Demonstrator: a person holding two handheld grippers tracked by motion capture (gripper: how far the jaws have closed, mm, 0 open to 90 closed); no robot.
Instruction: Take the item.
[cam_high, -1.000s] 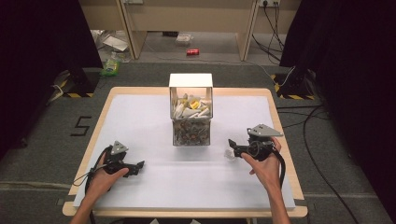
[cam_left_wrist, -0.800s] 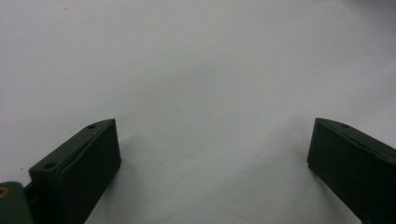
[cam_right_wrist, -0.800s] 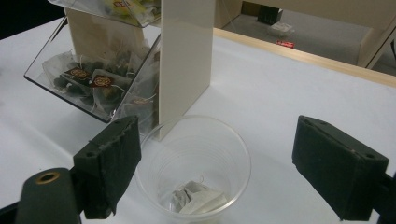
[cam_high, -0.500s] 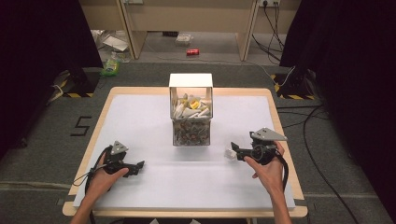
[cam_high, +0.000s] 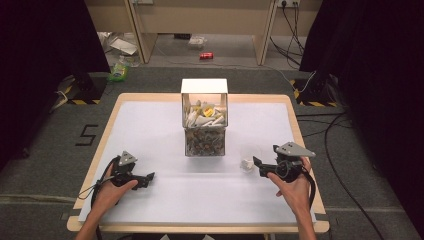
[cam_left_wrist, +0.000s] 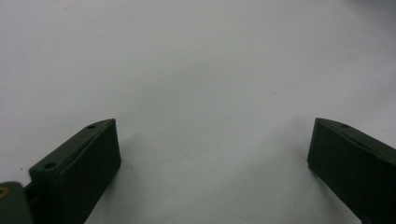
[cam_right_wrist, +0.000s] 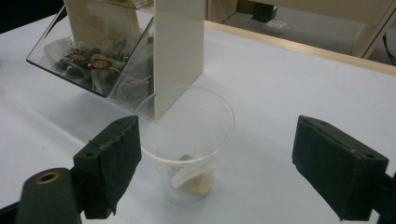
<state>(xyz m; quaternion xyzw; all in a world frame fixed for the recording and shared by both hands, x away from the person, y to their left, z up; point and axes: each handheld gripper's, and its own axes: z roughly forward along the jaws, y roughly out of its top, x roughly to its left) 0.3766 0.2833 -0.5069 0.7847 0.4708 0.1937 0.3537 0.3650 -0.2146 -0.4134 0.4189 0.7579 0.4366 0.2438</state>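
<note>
A clear plastic cup (cam_right_wrist: 187, 140) stands on the white table, with a tea bag (cam_right_wrist: 194, 176) lying in its bottom. In the high view the cup (cam_high: 247, 159) sits just left of my right gripper (cam_high: 256, 163). My right gripper (cam_right_wrist: 215, 158) is open, its jaws wide apart on either side of the cup and not touching it. A white dispenser box (cam_high: 204, 117) full of tea bags stands at the table's middle; its clear front bin (cam_right_wrist: 93, 60) appears in the right gripper view. My left gripper (cam_high: 148, 176) rests low at the front left, open (cam_left_wrist: 210, 154) over bare table.
The white table surface (cam_high: 150, 125) has a wooden rim (cam_high: 200, 227). Cables (cam_high: 330, 130) trail over the floor at the right. Litter and a red can (cam_high: 206, 55) lie on the floor beyond the table.
My right gripper has shifted slightly to the right and nearer the front edge, backing off from the cup. The left gripper has stayed put.
</note>
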